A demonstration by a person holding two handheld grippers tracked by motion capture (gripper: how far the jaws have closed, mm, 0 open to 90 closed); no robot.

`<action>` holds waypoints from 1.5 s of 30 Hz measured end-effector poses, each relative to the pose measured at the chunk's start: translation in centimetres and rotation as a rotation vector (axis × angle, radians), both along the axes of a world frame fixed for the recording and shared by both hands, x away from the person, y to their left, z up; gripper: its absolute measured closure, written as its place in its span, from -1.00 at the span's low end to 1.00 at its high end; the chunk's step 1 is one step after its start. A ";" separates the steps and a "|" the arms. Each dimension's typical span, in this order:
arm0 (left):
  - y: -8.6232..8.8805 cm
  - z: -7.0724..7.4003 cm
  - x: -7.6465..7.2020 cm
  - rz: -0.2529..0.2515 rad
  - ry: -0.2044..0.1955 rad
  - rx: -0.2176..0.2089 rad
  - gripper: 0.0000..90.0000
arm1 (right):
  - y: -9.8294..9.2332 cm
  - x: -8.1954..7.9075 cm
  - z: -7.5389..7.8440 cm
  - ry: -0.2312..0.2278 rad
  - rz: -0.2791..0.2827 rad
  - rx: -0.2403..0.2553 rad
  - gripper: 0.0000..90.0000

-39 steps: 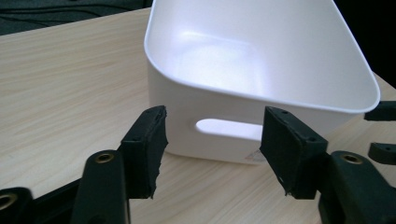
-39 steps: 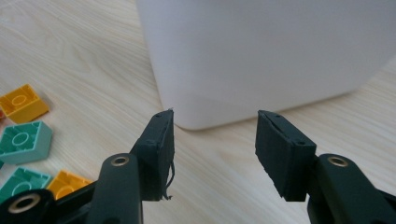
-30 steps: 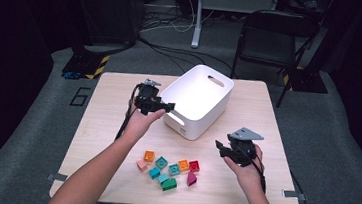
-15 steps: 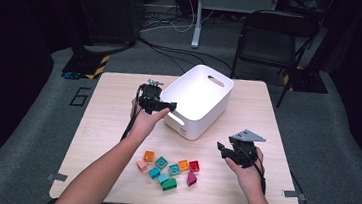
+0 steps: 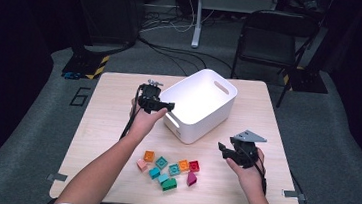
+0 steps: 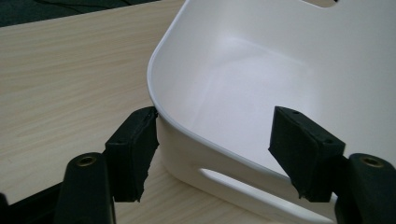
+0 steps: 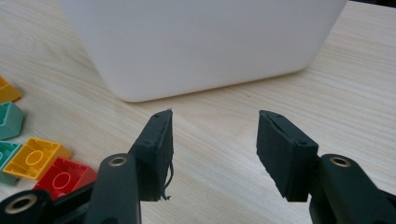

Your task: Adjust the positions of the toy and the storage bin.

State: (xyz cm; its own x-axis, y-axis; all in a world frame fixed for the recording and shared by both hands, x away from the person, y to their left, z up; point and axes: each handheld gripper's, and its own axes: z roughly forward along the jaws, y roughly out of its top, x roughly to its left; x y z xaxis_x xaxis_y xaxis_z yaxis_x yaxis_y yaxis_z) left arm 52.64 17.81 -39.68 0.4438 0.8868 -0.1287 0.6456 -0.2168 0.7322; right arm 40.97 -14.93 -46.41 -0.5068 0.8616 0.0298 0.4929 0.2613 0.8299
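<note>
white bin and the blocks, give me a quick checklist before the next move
1. White bin upright on the table: ok.
2. Bin inside holds nothing, by the left gripper view: ok.
3. Left gripper open at the bin's near rim, one pad either side of the wall, nothing pinched; its jaws have just been closing a little: ok.
4. Right gripper open over bare table, nothing between the pads: ok.
5. Blocks clustered on the table in front of the bin, none held: ok.
6. Whether the left pads touch the rim: cannot tell.
</note>
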 end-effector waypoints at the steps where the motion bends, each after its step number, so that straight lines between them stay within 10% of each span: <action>1: 0.2 0.0 0.0 -0.008 -0.007 0.009 -0.20 | 0.1 0.0 0.0 0.003 -0.001 0.002 0.01; 10: 2.1 0.0 0.6 -0.045 -0.004 -0.013 0.15 | 1.9 0.8 -0.1 0.019 0.044 0.002 0.01; 22: 5.6 -0.6 1.6 -0.064 -0.006 0.084 0.27 | 1.5 2.0 0.5 0.002 -0.010 0.039 -0.05; 27: 6.9 -0.8 1.5 -0.035 0.014 -0.005 0.12 | 2.0 2.3 0.6 -0.001 0.014 0.010 -0.11; 45: 5.5 -0.1 -5.3 -0.073 0.007 -0.011 -0.03 | 2.1 3.5 0.7 0.000 0.026 -0.006 -0.14</action>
State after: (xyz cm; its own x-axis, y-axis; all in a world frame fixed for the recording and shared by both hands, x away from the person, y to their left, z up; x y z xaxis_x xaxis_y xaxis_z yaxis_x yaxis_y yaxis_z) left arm 47.37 23.28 -39.79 0.5060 0.8508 -0.1415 0.6335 -0.2553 0.7304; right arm 44.50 -12.79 -45.74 -0.5289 0.8483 0.0250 0.4859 0.2786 0.8284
